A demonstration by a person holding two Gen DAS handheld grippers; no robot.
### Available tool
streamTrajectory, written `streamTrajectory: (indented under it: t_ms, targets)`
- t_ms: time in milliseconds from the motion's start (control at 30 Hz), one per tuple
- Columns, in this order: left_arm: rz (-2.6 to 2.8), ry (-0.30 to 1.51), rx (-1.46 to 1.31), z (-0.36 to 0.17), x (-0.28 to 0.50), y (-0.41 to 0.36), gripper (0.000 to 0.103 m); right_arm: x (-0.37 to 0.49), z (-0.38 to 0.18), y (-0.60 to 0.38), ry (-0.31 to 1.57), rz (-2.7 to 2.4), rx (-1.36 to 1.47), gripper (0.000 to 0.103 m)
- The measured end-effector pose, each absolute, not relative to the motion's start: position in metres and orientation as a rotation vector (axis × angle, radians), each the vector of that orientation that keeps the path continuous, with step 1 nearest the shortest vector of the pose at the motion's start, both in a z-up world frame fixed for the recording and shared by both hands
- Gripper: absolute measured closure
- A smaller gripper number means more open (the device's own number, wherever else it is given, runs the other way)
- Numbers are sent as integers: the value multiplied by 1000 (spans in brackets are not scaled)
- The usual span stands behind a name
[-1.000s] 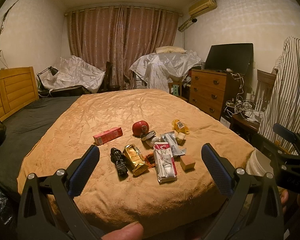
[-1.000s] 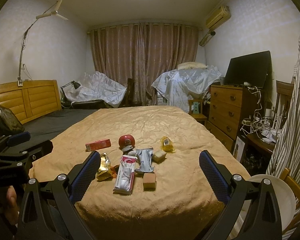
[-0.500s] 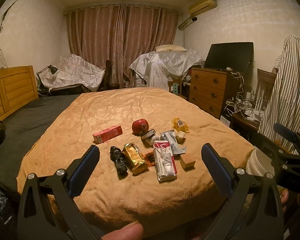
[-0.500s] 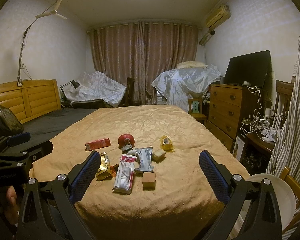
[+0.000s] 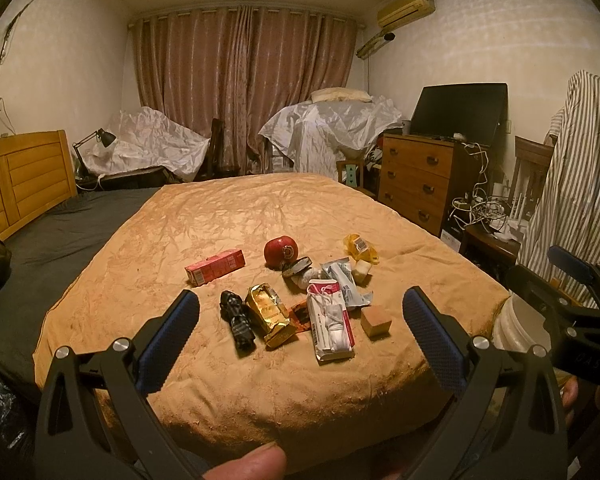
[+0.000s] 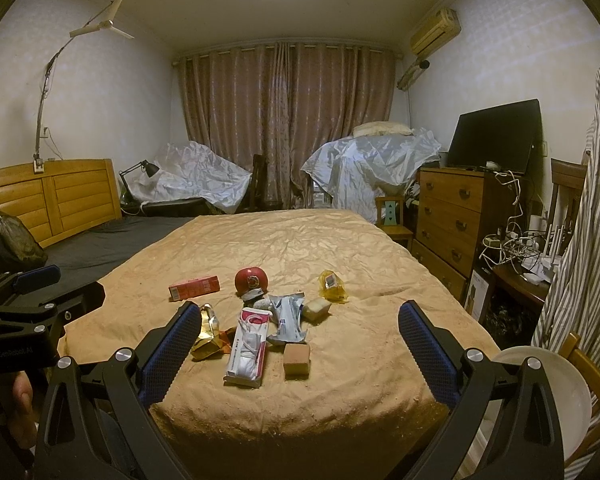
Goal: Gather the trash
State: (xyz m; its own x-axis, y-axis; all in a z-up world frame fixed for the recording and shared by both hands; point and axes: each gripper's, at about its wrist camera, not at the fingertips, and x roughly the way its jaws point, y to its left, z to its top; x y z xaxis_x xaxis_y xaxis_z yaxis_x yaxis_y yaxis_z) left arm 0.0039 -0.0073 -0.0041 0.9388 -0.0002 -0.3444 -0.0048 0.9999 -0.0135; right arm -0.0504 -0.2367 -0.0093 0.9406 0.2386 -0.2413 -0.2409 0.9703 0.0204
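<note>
trash pile [image 5: 316,300] on bedspread [image 5: 260,216] ahead, both grippers' fingers [image 5: 168,340] [image 6: 428,352] released, empty

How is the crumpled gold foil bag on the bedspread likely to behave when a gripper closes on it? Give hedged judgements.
The gold foil bag looks creased and hollow, so it would probably crush rather than resist. Its shiny surface may slip between the pads. It seems light, and lying flat on the soft bedspread, it should slide or crumple, not roll.
</note>
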Motion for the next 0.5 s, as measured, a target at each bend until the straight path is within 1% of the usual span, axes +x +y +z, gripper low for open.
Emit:
streamTrajectory:
  t_ms: [200, 233, 500]
  targets:
    - [2, 360, -17, -9, -1, -5, 5, -50, -9, -237, 245, 245, -9, 5]
    - [2, 362, -18, -19, -5, -5, 5, -50, -10, -237, 246, 244, -10, 5]
    - [11, 428, 6, -39, 11, 4, 5, -45, -21, -238, 265, 240, -12, 5]
